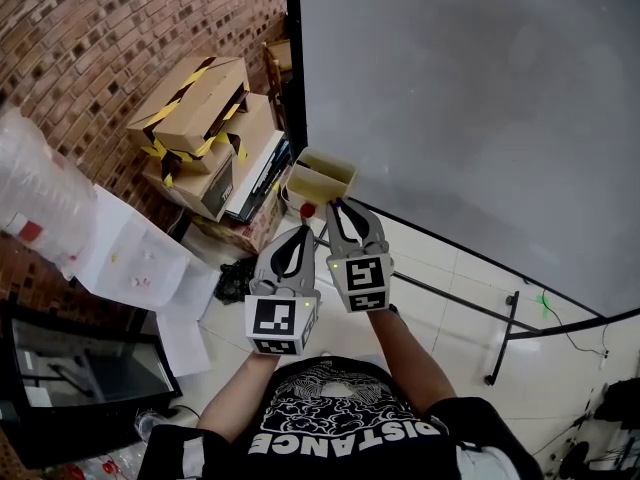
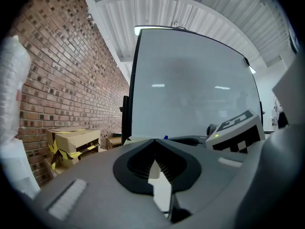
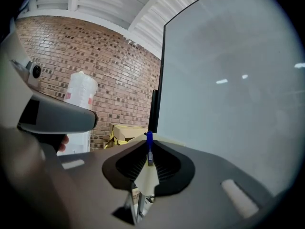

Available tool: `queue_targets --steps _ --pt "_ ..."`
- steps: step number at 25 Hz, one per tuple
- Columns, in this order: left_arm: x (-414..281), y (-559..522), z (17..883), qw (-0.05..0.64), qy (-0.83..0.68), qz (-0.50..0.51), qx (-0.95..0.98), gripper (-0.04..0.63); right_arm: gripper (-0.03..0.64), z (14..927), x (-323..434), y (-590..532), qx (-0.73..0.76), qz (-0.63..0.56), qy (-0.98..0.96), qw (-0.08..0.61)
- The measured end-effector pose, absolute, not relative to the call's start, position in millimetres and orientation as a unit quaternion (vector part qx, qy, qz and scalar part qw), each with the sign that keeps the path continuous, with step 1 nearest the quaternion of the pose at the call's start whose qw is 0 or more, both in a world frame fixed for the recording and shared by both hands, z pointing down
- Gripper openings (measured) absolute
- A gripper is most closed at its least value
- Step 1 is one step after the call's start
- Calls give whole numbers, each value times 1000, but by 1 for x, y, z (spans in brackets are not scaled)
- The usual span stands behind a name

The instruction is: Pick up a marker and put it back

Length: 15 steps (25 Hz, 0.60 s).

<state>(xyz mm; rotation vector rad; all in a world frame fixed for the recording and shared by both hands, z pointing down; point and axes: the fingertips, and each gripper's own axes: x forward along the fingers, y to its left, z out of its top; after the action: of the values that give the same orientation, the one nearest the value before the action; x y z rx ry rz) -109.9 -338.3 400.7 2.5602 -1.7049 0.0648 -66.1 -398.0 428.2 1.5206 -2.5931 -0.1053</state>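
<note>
looking down through the head view, i see both grippers held out in front of the person, side by side, near the lower left corner of the whiteboard (image 1: 470, 98). the left gripper (image 1: 303, 230) sits lower and closer to the body. the right gripper (image 1: 338, 205) has its tips just below a yellowish tray (image 1: 322, 176) at the board's corner. a small red thing (image 1: 307, 209) shows just beside those tips; i cannot tell what it is. boxes (image 1: 200, 118) are stacked against the brick wall (image 1: 120, 28) on the left.

in the right gripper view, the fingers are clamped on a blue marker (image 3: 149, 142), right at their tips. its long axis stands upright in this view, crosswise to the way the jaws reach. the blue end points up and stands clear above the tips, and the lower end hangs down into the gap between the pads. the board's black edge rises just behind it.

in the left gripper view, the fingers meet at their tips with nothing between them. the marker's blue end peeks out just right of those tips, with the right gripper close alongside.
</note>
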Motion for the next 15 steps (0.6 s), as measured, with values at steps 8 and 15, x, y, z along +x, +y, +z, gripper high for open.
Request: queue_targets --steps 8,15 --pt "-106 -327 396 34 -556 10 831 5 35 402 -62 -380 501 -57 -862 45" --pt "-101 -311 391 36 -554 3 831 5 35 375 -56 -360 502 -80 -861 31"
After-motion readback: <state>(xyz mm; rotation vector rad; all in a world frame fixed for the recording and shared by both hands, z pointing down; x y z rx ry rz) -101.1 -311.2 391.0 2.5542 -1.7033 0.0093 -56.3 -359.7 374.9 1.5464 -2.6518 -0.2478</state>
